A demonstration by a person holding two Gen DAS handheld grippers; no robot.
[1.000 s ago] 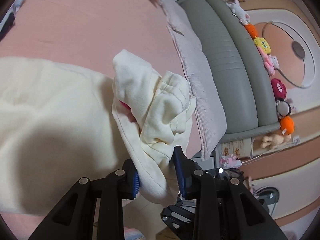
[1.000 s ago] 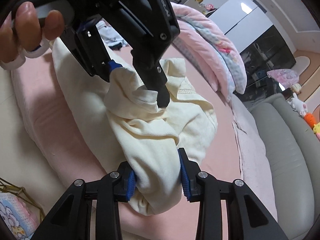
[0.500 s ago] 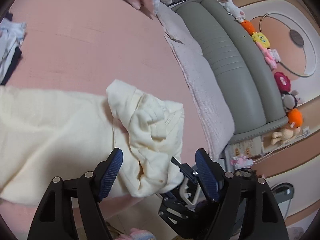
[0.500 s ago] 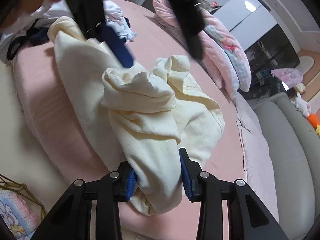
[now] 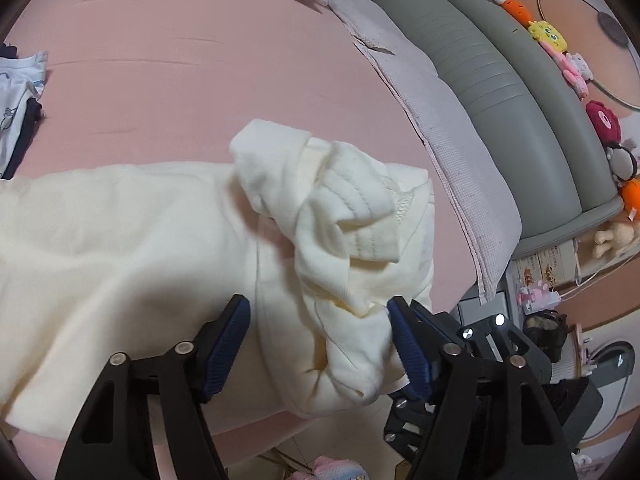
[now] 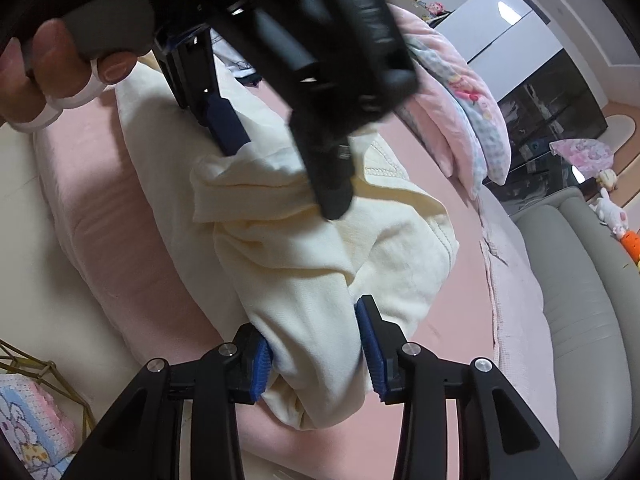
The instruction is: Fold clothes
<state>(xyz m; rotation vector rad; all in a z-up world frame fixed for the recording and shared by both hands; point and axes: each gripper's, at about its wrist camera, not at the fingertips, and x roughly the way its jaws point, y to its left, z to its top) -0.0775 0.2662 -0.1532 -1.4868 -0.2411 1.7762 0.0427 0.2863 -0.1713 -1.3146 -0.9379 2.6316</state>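
The left hand-held gripper (image 5: 318, 342), jaws just closing slightly, straddles a bunched cream garment (image 5: 340, 240).

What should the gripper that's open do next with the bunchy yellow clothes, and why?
Probably close the left gripper on the bunched cuff end of the cream garment. Its jaws have just been closing a little yet stand wide apart around the fabric, while the right gripper is clamped on the same bundle, so a second hold would let it be pulled flat.
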